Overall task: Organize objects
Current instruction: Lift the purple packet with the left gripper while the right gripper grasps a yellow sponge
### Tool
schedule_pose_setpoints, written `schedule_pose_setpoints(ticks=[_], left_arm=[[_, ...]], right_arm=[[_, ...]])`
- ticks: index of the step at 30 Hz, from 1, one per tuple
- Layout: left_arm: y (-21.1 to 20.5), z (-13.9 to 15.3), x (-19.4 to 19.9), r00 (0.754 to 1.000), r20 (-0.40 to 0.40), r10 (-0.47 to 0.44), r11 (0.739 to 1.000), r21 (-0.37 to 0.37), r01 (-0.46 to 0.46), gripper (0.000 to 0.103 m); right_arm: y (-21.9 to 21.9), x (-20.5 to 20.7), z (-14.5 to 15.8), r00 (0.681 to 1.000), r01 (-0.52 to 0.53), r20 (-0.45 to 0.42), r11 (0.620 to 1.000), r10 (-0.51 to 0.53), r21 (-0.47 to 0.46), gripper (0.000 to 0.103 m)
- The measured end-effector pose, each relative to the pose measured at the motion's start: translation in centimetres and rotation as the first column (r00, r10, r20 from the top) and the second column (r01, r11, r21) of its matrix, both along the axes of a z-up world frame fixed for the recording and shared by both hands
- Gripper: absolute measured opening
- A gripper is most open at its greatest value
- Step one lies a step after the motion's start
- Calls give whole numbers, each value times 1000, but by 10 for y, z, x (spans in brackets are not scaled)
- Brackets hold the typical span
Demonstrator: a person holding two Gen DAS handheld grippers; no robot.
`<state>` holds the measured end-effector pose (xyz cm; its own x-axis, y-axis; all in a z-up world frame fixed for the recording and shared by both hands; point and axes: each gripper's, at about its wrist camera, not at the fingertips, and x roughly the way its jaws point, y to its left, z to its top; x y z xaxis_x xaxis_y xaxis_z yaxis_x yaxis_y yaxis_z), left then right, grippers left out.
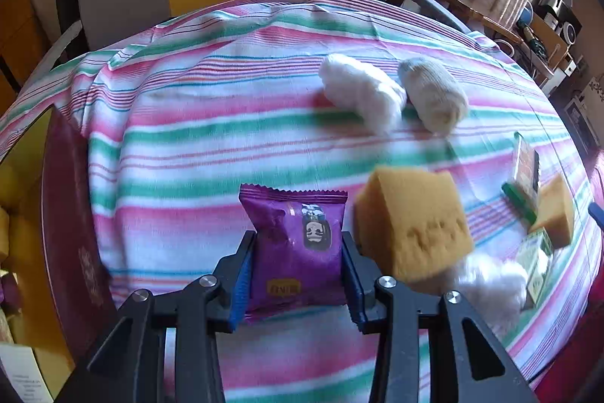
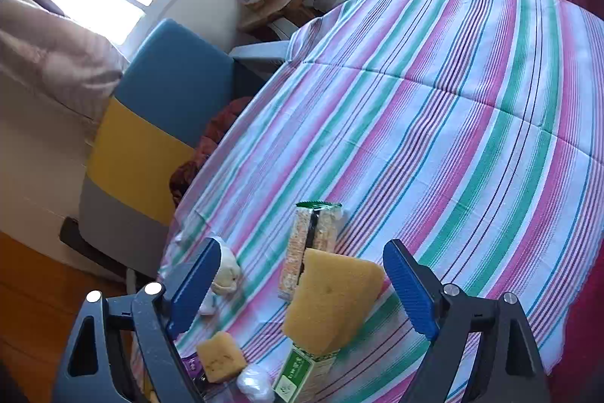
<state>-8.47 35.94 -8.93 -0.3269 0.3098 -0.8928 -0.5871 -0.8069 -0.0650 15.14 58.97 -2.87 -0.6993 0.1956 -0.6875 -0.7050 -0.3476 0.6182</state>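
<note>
A: The purple snack packet is clamped between the left gripper pads, low centre of the frame.
B: And the right gripper?
A: Its jaws are spread wide; a yellow sponge is seen between them, untouched.

The striped cloth lies bare across its far and left stretches, giving wide room to pass. Two rolled socks, one white and one grey, lie side by side further back. Nearer, a yellow sponge crowds the right of the purple snack packet. Beyond it a second sponge, a green box and a snack bar cluster tightly at the right edge. A dark red box wall closes off the left
</note>
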Motion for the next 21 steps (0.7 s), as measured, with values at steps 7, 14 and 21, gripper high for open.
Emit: schedule_pose_setpoints(ticks=[7,14,21], left_arm=[[-16,2,39,999,-15,-52,999,8,52,41],[-31,1,77,992,-70,-108,994,6,108,40],[-38,0,84,990,-81,-117,993,20,119,39]], right_arm=[[-3,-15,-15,993,-46,112,999,48,-19,90],[-7,-28,-33,970,-102,216,994,110,-50,92],[-16,-43,-42,951,-170,250,983,182,-70,94]])
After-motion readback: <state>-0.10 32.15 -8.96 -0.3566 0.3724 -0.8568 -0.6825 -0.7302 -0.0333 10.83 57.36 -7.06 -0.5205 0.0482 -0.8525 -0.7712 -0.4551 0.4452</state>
